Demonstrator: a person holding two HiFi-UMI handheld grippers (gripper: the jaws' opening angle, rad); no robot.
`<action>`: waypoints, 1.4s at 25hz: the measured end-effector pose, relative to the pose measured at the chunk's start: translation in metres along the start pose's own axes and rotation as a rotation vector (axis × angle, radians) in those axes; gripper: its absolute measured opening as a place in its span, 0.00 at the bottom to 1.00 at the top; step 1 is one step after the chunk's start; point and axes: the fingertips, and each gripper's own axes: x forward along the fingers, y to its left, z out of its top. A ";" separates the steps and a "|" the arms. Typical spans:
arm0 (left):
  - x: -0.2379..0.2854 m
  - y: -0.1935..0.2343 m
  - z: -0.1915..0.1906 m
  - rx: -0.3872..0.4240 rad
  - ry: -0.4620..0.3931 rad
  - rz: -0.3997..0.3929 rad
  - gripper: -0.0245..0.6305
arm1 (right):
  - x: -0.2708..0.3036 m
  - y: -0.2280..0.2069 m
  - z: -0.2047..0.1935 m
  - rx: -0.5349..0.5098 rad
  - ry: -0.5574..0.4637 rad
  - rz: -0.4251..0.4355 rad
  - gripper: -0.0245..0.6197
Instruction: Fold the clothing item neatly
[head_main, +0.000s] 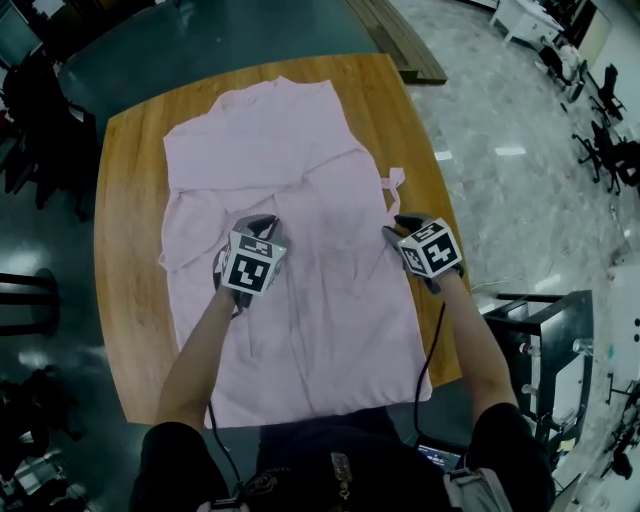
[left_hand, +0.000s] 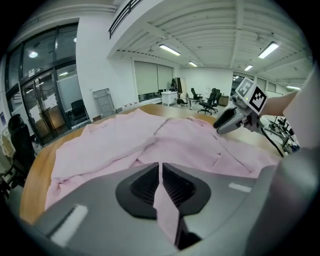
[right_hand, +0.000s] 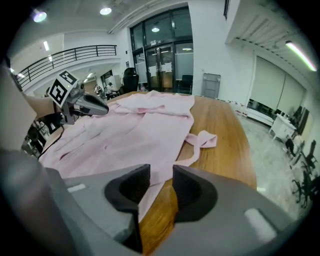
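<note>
The pale pink garment (head_main: 300, 190) lies spread open along the wooden table (head_main: 125, 210), one end towards the far edge and its hem reaching the near edge, with a short tie (head_main: 393, 181) trailing onto bare wood at its right side. The step in hand looks like taking hold for a fold, and it is only half done. The left gripper (head_main: 262, 226) is over the left-middle of the cloth, and its own view shows the jaws together, clamped on a raised pinch of pink fabric (left_hand: 165, 200). The right gripper (head_main: 401, 230) is at the garment's right edge, just nearer than the tie. Its jaws stand apart, with the cloth's edge and bare wood showing in the gap (right_hand: 156, 182) and nothing pressed between the pads. The next move probably calls for the right jaws to settle on that edge and close about level with the left grip, so that both sides lift evenly and the fold stays straight. How many layers the left jaws have caught cannot be told. The near hem is partly hidden behind the person's arms and body, and the kind of garment is hard to make out from these views.
</note>
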 end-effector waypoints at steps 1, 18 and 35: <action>0.002 -0.011 -0.001 0.005 0.004 -0.016 0.08 | 0.002 0.005 -0.005 -0.022 0.018 0.013 0.24; -0.039 0.005 -0.033 -0.034 0.005 -0.002 0.08 | -0.027 0.053 0.114 -0.025 -0.206 0.171 0.07; -0.108 0.085 -0.115 -0.180 0.056 0.104 0.08 | 0.081 0.179 0.236 -0.039 -0.234 0.345 0.12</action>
